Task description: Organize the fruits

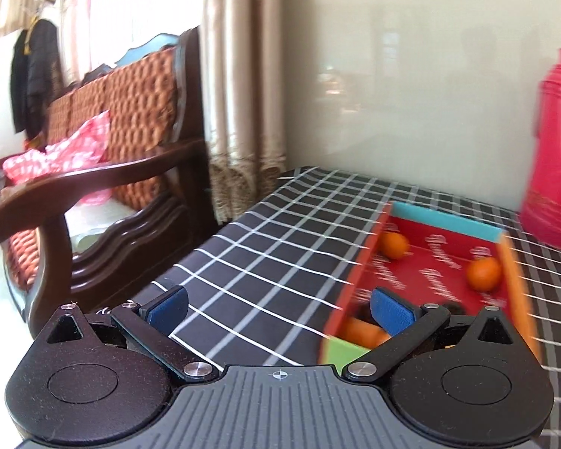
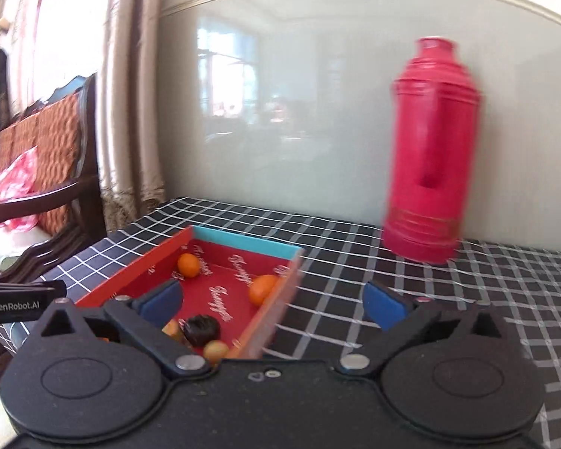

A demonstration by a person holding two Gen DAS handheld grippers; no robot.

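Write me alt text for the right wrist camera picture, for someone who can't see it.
The open, empty right gripper hangs over a red tray on a black checked tablecloth. In the tray lie two oranges, a dark fruit and some smaller pieces. A tall red thermos stands by the wall behind.

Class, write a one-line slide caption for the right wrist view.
Open right tongs hover over a red tray of fruit on a checked cloth, red flask behind.
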